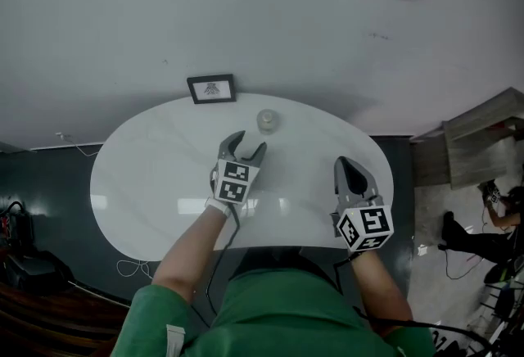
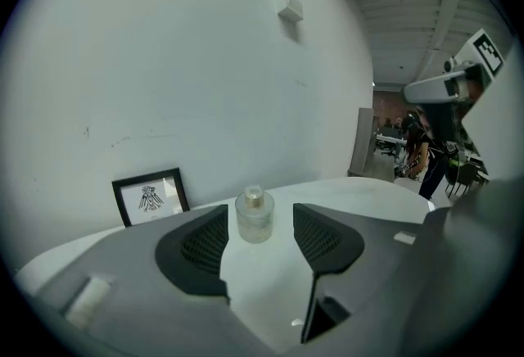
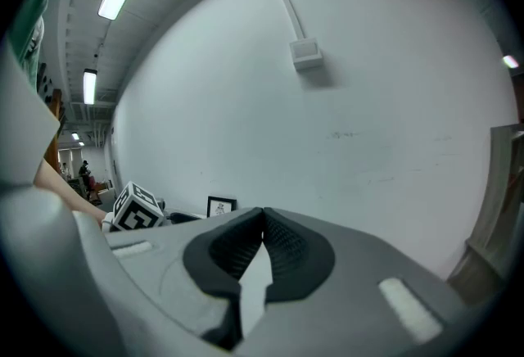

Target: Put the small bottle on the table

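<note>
A small framed picture (image 1: 211,88) leans against the wall at the far edge of the white oval table (image 1: 147,175). Right of it, the left gripper (image 1: 249,144) hovers over the tabletop with its jaws spread and nothing pressed between the pads. The small bottle (image 1: 267,119), clear glass with a pale cap, stands upright on the table just beyond the jaw tips, in line with the gap and untouched. Further right, the right gripper (image 1: 348,165) is held near the table's front edge, jaws clenched tip to tip and empty.
</note>
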A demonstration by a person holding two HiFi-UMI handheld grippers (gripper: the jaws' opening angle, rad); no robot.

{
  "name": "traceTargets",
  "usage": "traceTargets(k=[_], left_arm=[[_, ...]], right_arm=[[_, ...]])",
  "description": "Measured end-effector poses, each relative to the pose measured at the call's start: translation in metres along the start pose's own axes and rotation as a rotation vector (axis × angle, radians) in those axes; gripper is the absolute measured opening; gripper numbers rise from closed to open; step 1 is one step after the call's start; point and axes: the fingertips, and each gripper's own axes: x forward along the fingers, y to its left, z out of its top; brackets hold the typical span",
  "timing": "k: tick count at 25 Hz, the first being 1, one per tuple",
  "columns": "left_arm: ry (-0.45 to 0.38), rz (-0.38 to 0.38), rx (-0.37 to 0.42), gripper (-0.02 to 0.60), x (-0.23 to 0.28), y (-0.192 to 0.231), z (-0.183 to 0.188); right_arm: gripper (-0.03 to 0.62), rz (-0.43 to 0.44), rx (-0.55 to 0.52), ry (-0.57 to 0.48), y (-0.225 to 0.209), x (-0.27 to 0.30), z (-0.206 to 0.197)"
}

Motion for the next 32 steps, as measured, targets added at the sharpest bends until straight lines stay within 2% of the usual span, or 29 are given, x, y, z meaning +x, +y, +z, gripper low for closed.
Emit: traceTargets(k=[4, 9, 17, 24, 32], left_arm=[[-0.056, 0.035, -0.034, 0.219, -0.034, -0.003, 0.023], [-0.095, 0.079, -0.156, 0.164, -0.07, -0.003, 0.036], [-0.173, 0.147, -0.208, 0.106, -0.126, 0.0, 0.066], [-0.301, 0.19, -0.197, 0.083, -0.17, 0.008, 0.115], [-0.385, 0.24, -0.161, 0.081, -0.196, 0.017, 0.153]], right_arm=[[-0.005, 0.039, -0.014, -0.03, 0.011, 0.003, 0.016], [-0.005, 0.078, -0.03, -0.071, 0.024, 0.003, 0.035], [-0.005, 0.124, -0.084, -0.147, 0.046, -0.001, 0.069], [-0.005, 0.146, -0.114, -0.202, 0.059, -0.005, 0.095], [-0.005, 0.158, -0.133, -0.255, 0.062, -0.009, 0.126]])
